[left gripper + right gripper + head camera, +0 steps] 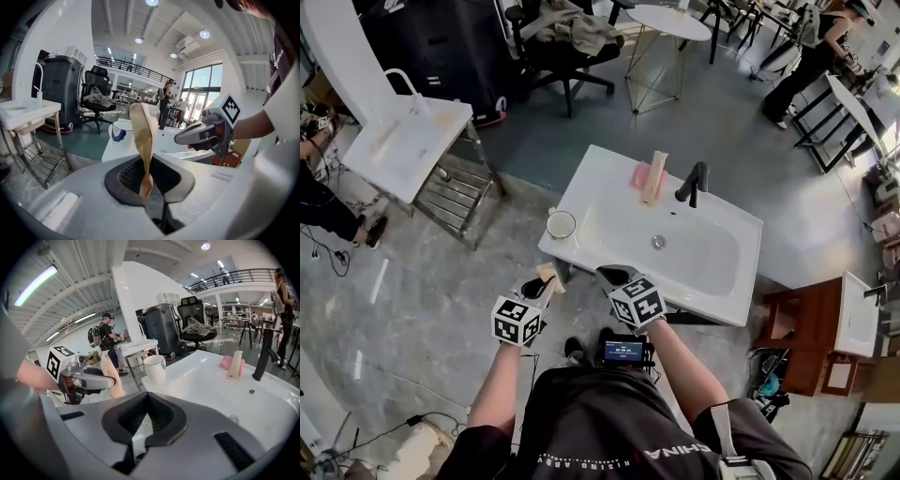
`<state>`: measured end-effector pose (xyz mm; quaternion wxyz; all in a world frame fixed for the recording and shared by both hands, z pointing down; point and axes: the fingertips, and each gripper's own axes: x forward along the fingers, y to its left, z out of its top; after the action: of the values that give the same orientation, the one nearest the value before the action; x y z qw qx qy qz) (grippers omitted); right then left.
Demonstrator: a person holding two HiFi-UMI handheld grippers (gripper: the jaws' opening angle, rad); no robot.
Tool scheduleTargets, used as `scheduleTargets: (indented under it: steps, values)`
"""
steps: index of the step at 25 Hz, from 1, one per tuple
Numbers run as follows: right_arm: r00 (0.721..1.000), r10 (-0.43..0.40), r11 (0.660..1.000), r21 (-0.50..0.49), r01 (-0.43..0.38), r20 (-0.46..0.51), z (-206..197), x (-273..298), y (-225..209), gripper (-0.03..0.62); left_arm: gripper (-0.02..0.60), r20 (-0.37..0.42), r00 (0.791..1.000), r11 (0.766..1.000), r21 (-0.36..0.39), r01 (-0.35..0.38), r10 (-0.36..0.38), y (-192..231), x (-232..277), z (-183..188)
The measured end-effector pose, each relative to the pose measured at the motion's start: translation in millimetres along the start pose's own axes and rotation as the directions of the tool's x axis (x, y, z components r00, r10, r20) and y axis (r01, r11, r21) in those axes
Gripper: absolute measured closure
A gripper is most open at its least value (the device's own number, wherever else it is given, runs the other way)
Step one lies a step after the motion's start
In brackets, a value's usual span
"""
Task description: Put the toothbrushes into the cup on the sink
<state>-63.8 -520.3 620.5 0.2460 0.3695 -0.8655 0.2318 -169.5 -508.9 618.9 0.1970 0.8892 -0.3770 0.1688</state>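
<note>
A white cup (561,225) stands on the near left corner of the white sink (712,281). My left gripper (544,283) is shut on a tan paper toothbrush packet (547,273), just off the sink's front left edge. In the left gripper view that packet (143,140) rises upright from the jaws, with the cup (119,131) beyond it. My right gripper (613,276) hovers over the sink's front rim, shut, with nothing seen in it. Another tan packet (653,176) and a pink one (638,174) lie by the black tap (692,183).
A second basin on a metal stand (403,141) is at the left. A wooden cabinet (811,328) stands right of the sink. An office chair (567,42), a round table (667,23) and a person (811,56) are farther back.
</note>
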Motion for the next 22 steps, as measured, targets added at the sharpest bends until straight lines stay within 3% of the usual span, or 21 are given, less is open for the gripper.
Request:
scheduleTargets:
  steps: [16,22]
  values:
    - [0.995,0.1,0.993,-0.059,-0.1,0.003,11,-4,-8,0.586,0.543,0.021,0.998,0.998,0.002,-0.061,0.06,-25,9,16]
    - [0.985,0.171,0.979,-0.107,-0.171,-0.008,20,-7,3,0.586,0.543,0.039,0.999,0.996,0.079,-0.038,0.035,-35,1,43]
